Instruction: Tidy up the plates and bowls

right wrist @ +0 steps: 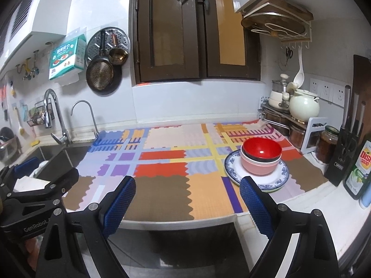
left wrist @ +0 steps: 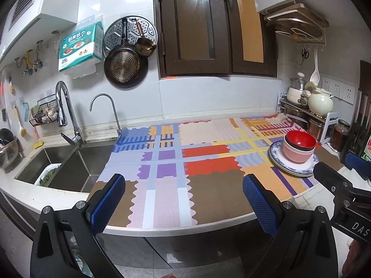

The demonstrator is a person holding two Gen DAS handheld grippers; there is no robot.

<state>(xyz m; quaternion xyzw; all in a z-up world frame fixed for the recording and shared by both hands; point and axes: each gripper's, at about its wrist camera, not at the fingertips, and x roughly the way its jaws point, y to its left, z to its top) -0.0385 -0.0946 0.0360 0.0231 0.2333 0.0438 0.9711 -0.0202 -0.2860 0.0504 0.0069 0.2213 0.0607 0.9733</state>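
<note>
Both claws stand wide with nothing between their blue textured pads: my left gripper hangs over the near edge of the patchwork-coloured counter mat, and my right gripper does the same further along.

I see the task's stack on the right part of the mat: a red-lined black bowl nested in a pink bowl, both sitting on a white plate with a blue patterned rim, which lies on at least one more plate.

From the right wrist view, the stack is just beyond my right gripper's right finger, not touching it.

A steel sink lies left of the mat, and a dish soap bottle stands at the far right.
</note>
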